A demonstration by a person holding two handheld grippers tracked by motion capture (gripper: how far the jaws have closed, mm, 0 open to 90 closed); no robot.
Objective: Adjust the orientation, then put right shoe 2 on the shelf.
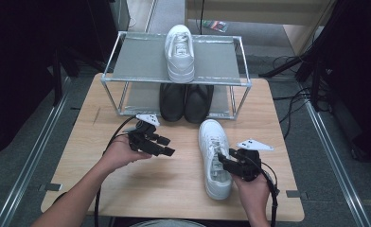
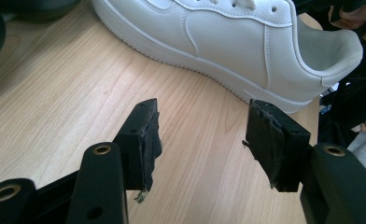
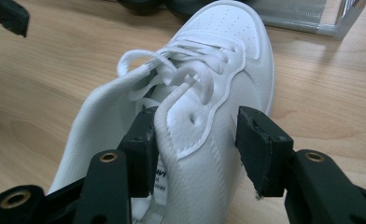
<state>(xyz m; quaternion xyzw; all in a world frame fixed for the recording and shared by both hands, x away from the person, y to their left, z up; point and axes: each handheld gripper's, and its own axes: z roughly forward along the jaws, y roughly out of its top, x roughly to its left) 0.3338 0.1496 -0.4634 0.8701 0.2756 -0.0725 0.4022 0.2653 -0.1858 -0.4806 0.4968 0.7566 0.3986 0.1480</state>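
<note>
On the rack's top shelf (image 1: 141, 56), one white shoe (image 1: 180, 52) already placed; its mate (image 1: 215, 158) on the table (image 1: 174, 179), not yet lifted. Left gripper (image 1: 163, 145): jaws wide apart, empty. Right gripper (image 1: 224, 163): jaws apart, straddling the mate's side wall, no clamp yet.

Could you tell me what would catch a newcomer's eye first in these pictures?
Probably the white sneaker lying on the wooden table, with the right gripper open astride its collar. Its twin stands on the metal rack's top shelf, above a pair of black shoes. The left gripper is open over bare wood.
</note>
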